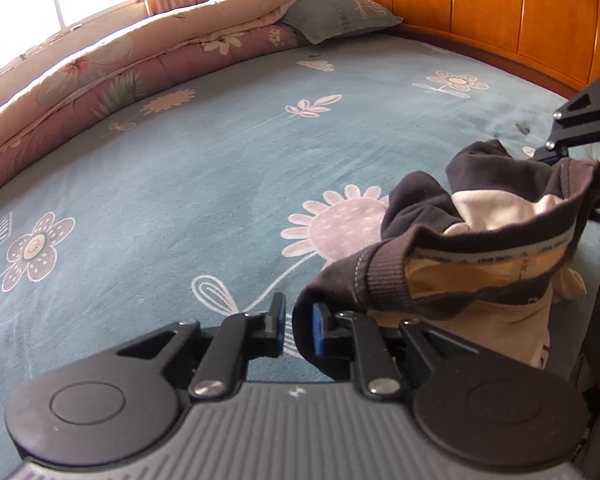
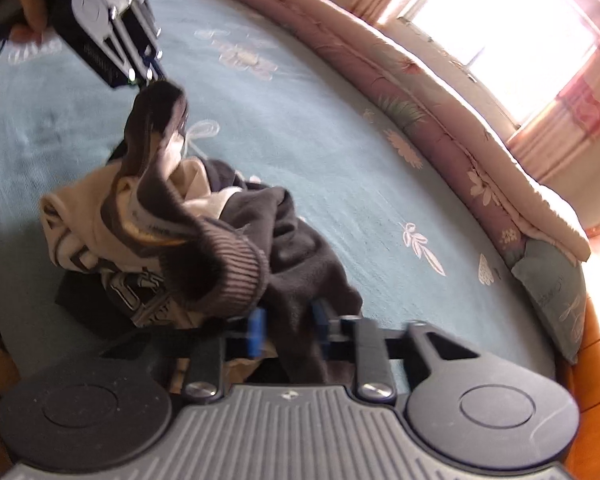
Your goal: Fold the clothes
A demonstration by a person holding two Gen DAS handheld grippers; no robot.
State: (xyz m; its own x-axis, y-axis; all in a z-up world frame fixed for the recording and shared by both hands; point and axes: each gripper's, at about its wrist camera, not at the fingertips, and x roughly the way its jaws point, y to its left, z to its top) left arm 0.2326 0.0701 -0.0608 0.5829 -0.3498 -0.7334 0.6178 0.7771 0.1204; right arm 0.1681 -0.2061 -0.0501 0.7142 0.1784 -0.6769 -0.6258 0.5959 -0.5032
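Bunched dark brown and cream sweatshirt [image 1: 479, 216] with ribbed cuffs, raised partly off the teal flower-print bedsheet [image 1: 180, 184] near the bed's close edge, strung between both tools. Draped by one ribbed brown end over a finger of the left gripper [image 1: 300, 324]; jaws there slightly parted, a sliver of sheet showing between the other pad and the cloth. Pinched at another brown fold by the right gripper [image 2: 288, 326], blue pads closed on the fabric, though blurred. Further out: a folded pink floral quilt [image 1: 120, 68] along the far side, a grey-green pillow [image 1: 339, 12], an orange wooden headboard [image 1: 499, 12], a bright window [image 1: 40, 0].
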